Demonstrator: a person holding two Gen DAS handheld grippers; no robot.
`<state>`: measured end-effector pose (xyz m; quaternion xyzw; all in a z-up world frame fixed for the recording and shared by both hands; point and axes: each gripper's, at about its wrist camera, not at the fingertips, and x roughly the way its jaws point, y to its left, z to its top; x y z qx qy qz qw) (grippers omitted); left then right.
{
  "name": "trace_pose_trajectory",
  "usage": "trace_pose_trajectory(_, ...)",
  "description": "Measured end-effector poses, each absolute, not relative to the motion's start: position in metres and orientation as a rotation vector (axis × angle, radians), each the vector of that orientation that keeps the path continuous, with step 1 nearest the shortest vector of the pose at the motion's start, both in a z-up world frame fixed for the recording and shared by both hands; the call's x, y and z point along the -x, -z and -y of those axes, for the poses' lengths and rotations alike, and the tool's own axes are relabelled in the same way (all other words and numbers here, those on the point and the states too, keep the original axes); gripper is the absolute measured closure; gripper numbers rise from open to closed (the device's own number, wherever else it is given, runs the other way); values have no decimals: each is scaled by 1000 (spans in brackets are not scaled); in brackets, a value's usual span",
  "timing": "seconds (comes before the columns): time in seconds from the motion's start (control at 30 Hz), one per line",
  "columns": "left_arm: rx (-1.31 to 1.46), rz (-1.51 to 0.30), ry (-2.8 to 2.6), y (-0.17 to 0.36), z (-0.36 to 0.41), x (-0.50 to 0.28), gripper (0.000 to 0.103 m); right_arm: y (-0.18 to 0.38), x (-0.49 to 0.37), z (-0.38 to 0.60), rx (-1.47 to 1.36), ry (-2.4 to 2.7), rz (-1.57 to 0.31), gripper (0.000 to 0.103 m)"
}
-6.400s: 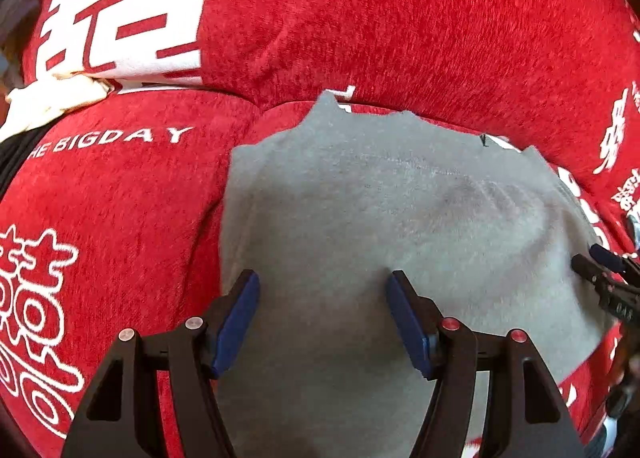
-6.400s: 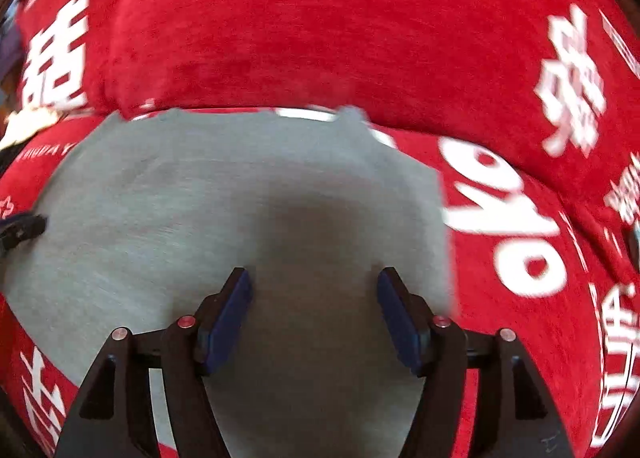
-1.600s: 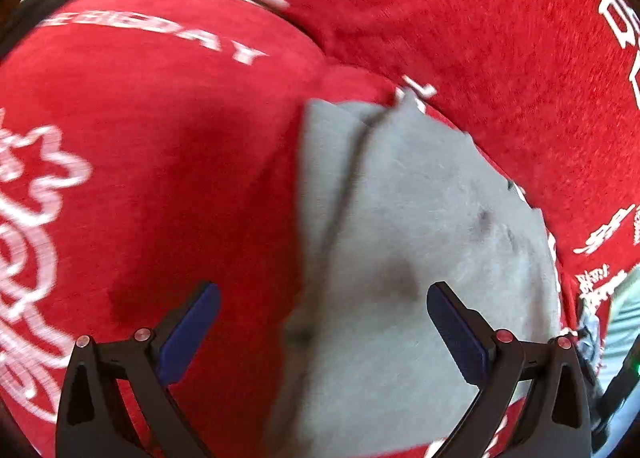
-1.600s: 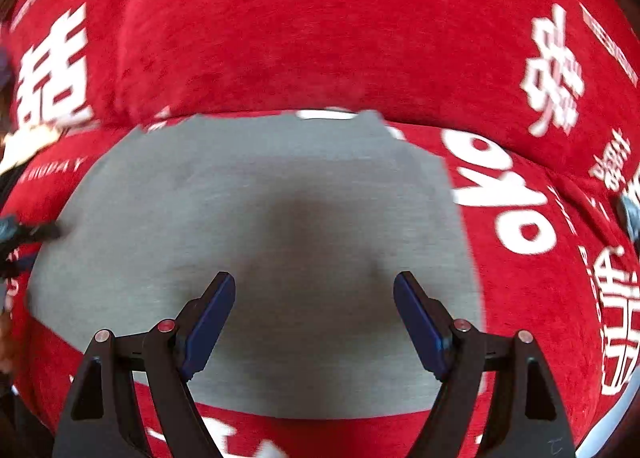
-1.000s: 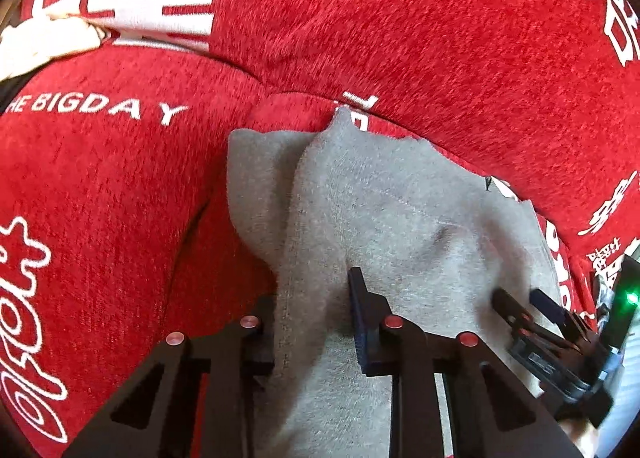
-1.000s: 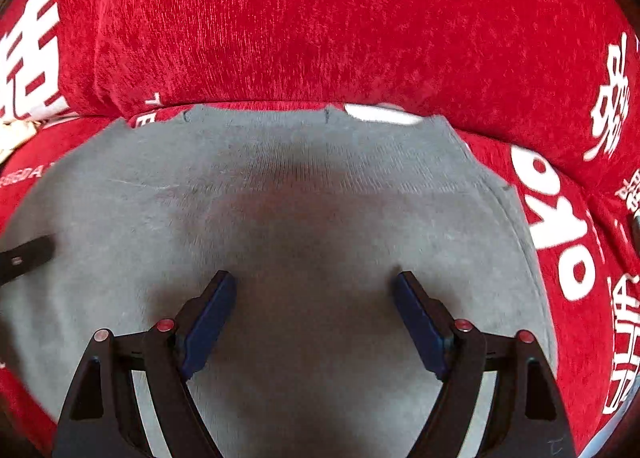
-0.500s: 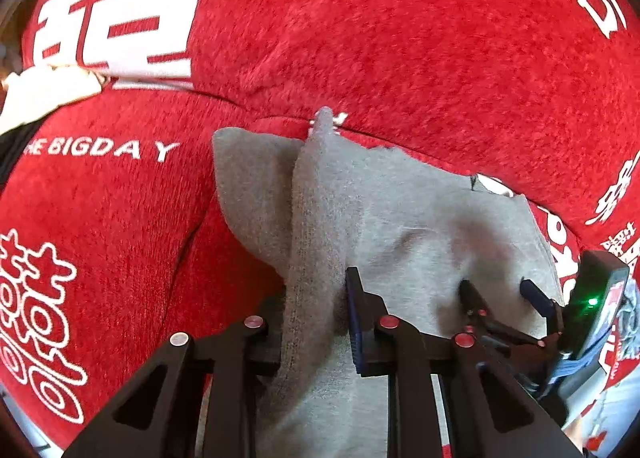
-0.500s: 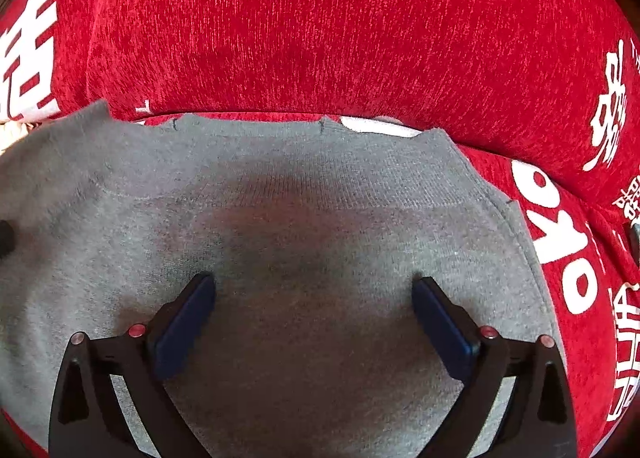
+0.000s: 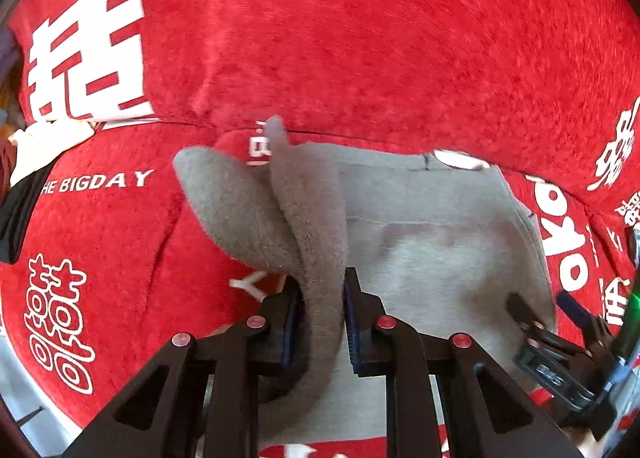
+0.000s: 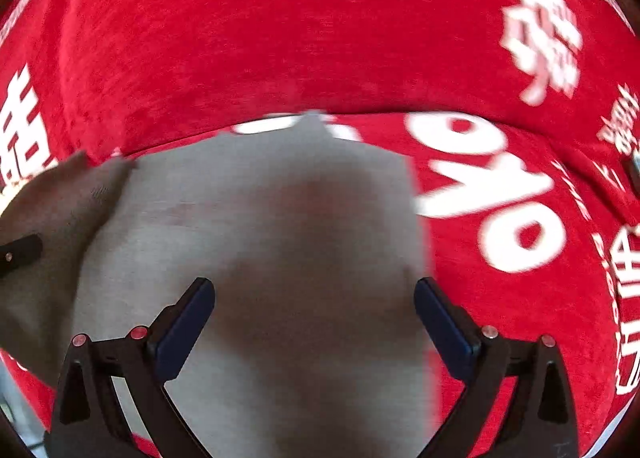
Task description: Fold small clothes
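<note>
Both wrist views look steeply down, from close above, at the grey garment (image 9: 440,226) on the red sofa (image 9: 360,38). The left wrist view sits over its left edge, the right wrist view over its right half (image 10: 280,226); both share the garment and the sofa's backrest.

Your left gripper (image 9: 320,322) and right gripper (image 10: 314,322) share one build: black triangular-cutout arms, red-centred silver screws, dark blue pads (image 10: 186,328) lining the jaws

A red plush sofa cover (image 9: 360,38) with white printed characters spreads over the seat and backrest. White lettering "THE BIGDAY" (image 9: 96,182) runs across the seat at the left. A cream cloth (image 9: 44,142) lies at the far left edge.
</note>
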<state>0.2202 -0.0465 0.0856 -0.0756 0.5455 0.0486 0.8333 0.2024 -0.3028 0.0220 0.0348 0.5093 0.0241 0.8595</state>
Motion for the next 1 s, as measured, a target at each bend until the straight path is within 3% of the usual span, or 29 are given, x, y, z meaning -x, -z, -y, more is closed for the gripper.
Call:
trace_pose_trajectory(0.37, 104, -1128, -38, -127, 195, -226, 87, -30, -160, 424, -217, -31, -972, 3)
trace_pose_trajectory(0.63, -66, -1252, -26, -39, 301, -251, 90, -4, -147, 460, -277, -15, -984, 3)
trace_pose_trajectory(0.73, -138, -1187, -11, -37, 314, -241, 89, 2, -140, 468, -286, -17, -981, 3)
trace_pose_trajectory(0.77, -146, -1183, 3, -39, 314, -239, 85, 1, -139, 468, -283, -24, -975, 3)
trace_pose_trajectory(0.9, -86, -1186, 72, -65, 303, -230, 32, -10, -135, 468, -315, -52, -967, 3)
trace_pose_trajectory(0.93, -76, -1165, 73, -74, 298, -226, 27, -15, -133, 469, -322, -58, -958, 3)
trace_pose_trajectory(1.0, -44, -1105, 114, -103, 277, -209, 27, -24, -128, 468, -336, -80, -942, 3)
